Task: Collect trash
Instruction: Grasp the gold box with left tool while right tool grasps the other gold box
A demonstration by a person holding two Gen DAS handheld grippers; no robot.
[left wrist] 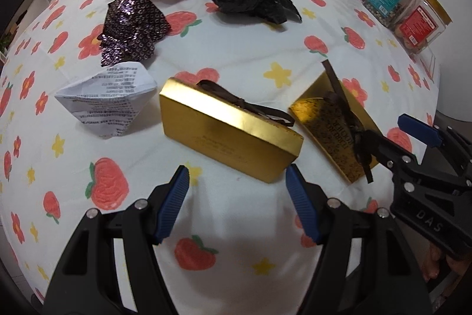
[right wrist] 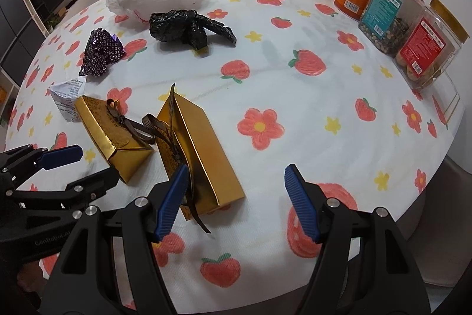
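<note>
Two gold boxes near front edge, one receipt, both grippers agape, empty

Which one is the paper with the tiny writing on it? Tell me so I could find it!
Look at the flowery tablecloth. Find the two gold boxes: the closed box and the open box. Just beyond the closed box, away from the open one, sits the crumpled receipt: it is the only white paper covered in small black print, below the shiny dark wrapper.
</note>
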